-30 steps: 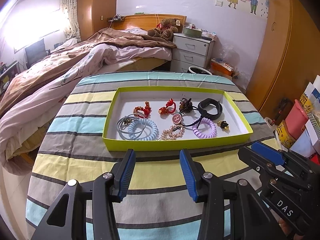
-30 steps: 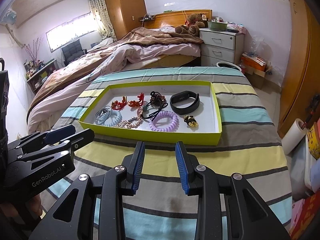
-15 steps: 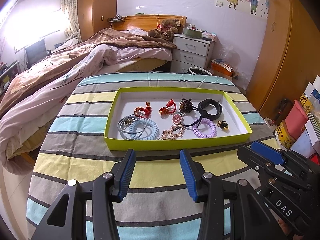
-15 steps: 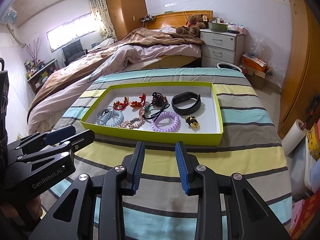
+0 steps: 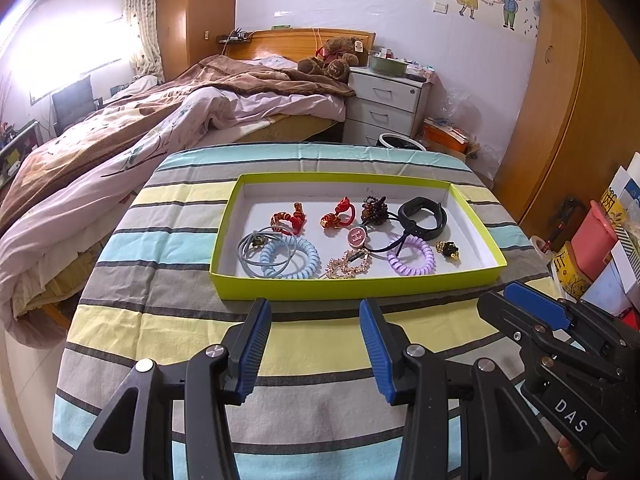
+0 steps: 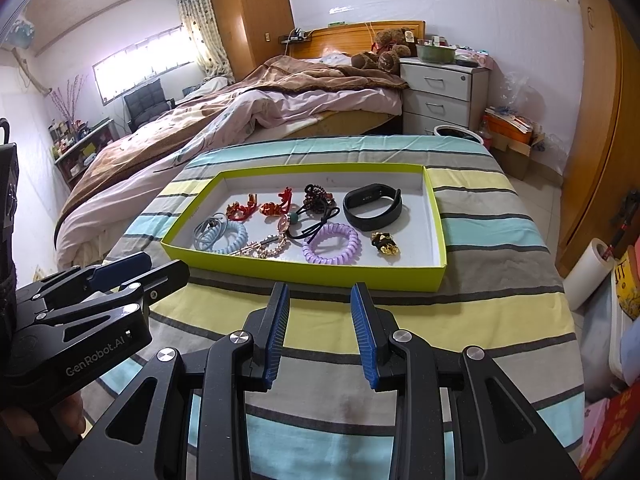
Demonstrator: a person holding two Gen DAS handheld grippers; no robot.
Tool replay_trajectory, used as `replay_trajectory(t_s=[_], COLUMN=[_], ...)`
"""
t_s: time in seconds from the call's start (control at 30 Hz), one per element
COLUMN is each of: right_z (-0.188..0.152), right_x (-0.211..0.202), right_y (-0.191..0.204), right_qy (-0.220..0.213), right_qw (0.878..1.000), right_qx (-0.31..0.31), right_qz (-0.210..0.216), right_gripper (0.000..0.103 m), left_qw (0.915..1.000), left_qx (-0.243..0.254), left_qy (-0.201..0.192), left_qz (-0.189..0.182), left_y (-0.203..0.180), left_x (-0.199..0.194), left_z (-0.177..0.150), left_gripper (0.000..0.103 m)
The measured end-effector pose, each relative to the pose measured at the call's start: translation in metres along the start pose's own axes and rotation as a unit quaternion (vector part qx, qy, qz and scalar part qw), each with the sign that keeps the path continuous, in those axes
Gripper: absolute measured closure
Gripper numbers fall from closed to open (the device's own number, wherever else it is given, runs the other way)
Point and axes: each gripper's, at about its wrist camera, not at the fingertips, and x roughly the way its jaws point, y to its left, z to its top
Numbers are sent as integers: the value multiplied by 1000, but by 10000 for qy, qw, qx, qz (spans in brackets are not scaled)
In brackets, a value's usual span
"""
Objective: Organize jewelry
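Both grippers, left [image 5: 312,344] and right [image 6: 320,332], hover with jaws spread and empty over the striped cloth [image 5: 180,332], just short of the green tray [image 5: 352,288]. All jewelry lies inside it, bunched: purple coil [image 6: 331,244], black band [image 6: 372,207], blue coil [image 5: 290,258]. You could be before sorting or done; any reach must clear the near tray wall.

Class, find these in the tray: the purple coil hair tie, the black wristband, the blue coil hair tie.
purple coil hair tie [image 6: 331,258], right wrist view, near arc.
black wristband [image 6: 365,223], right wrist view, front strap.
blue coil hair tie [image 5: 304,270], left wrist view, near arc.
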Motion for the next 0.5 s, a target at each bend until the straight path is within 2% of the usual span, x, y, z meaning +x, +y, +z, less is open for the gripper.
replay_trajectory(t_s=[0.5], right_z=[0], right_x=[0], right_y=[0], right_qy=[11], right_qw=[10000], right_qx=[4], right_qz=[16], right_gripper=[70], left_qw=[10000], left_qx=[-4], left_qy=[14], left_qz=[-17], left_y=[0], left_x=[4], left_z=[-1], left_gripper=[57])
